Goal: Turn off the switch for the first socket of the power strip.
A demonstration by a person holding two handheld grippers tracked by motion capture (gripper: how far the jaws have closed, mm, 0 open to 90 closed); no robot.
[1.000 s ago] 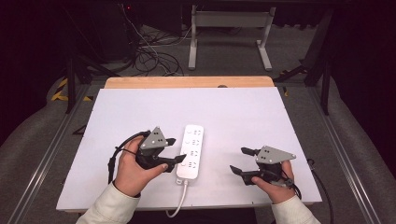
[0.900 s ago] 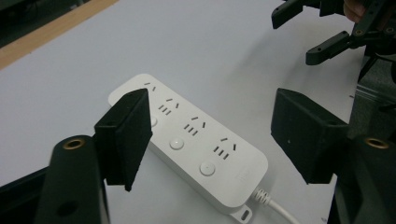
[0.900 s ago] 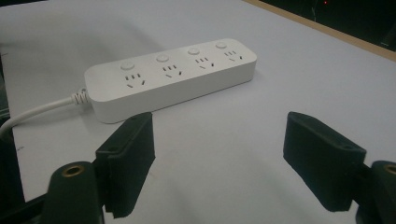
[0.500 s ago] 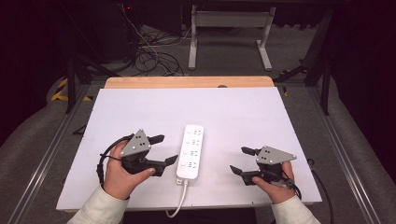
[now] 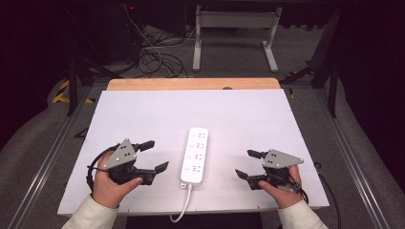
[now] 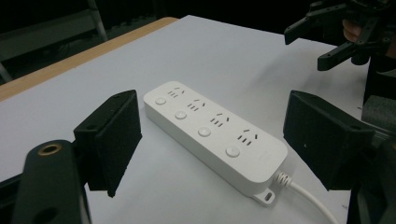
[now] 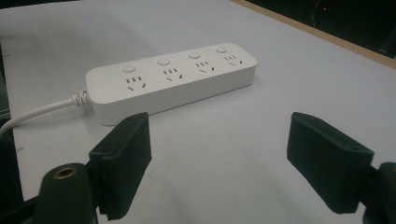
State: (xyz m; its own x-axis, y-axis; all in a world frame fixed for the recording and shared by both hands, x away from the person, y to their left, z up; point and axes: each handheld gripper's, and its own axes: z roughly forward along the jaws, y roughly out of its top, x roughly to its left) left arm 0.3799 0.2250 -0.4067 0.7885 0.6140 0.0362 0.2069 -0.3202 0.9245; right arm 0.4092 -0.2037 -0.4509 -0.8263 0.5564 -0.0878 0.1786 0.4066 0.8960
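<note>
A white table top [image 5: 143, 119] with a wooden far edge [image 5: 191, 84] spreads ahead of the jaws; beyond, tangled cables [image 5: 153, 57] on grey floor [image 5: 239, 67], darkness around.

White power strip [image 5: 195, 155] lies lengthwise at table [image 5: 248, 114] centre, cord [image 5: 182, 206] leaving its near end toward 6 o'clock and dropping over the table edge. Four socket rows face up.

L gripper [image 5: 156, 156] sits at 9 o'clock of the strip, near but not touching, held in a hand at the near-left; jaws have just been opening, now spread wide w/ nothing between, tips aimed at 3 o'clock.

R gripper [image 5: 247, 164] at 3 o'clock of the strip, apart from it, jaws wide, empty, tips aimed at 9 o'clock.

Wooden strip [image 5: 191, 84] runs along the table's far edge at 12 o'clock. Cables [image 5: 153, 57] on the floor beyond, approx 11 o'clock.
</note>
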